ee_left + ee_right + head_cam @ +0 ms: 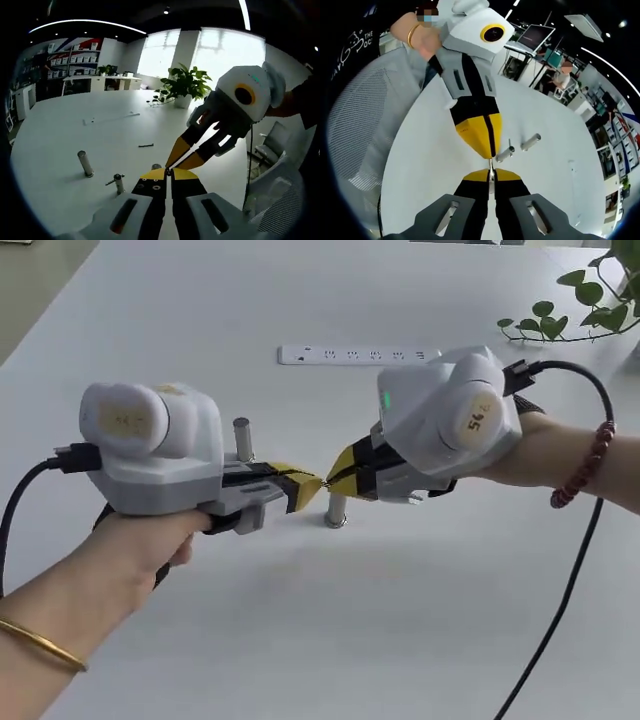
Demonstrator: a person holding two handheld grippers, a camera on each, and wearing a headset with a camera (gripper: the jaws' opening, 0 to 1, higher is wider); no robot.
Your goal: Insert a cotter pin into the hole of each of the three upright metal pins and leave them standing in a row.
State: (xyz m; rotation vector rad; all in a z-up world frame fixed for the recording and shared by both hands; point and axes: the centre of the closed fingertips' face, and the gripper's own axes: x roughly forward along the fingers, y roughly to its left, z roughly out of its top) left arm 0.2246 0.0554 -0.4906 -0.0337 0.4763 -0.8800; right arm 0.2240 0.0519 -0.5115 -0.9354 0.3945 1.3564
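A thin cotter pin spans the gap between my two grippers above the table, seen up close in the right gripper view as cotter pin. My left gripper and my right gripper meet tip to tip, each shut on an end of it. One upright metal pin stands just below the tips. A second metal pin stands behind the left gripper. In the left gripper view, one metal pin has a cotter pin through it and a bare metal pin stands to its left.
A spare cotter pin lies on the white table. A white power strip lies at the back, and a potted plant reaches in from the far right. Cables trail from both grippers.
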